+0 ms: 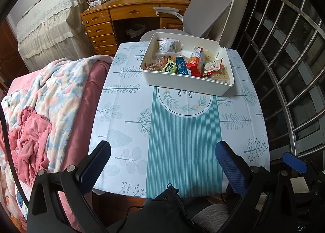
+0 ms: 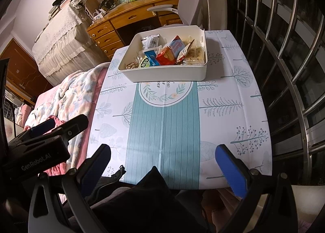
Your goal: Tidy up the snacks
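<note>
A white plastic bin (image 1: pixel 189 82) sat at the far end of the counter (image 1: pixel 126 111), on a tablecloth printed with pale trees and a teal striped band (image 1: pixel 184 147). The bin's long axis ran across the counter, skewed slightly so its right end lay nearer the viewer in the left wrist view. Inside lay mixed snacks: a red cracker box (image 1: pixel 196 62) propped on end and leaning, a blue wrapper (image 1: pixel 181 65), a green packet (image 1: pixel 170 67), and clear bags of noodle-like pieces (image 1: pixel 220 73) at the right end.

The left gripper (image 1: pixel 162 161) was spread wide and held nothing, hovering over the counter's near edge. The right gripper (image 2: pixel 162 161) was likewise wide apart and empty.

Only the left wrist view showed the office chair (image 1: pixel 205 11) fully behind the bin. Only the right wrist view showed the left gripper's body from the side, over a bed with a floral blanket (image 2: pixel 69 94).
</note>
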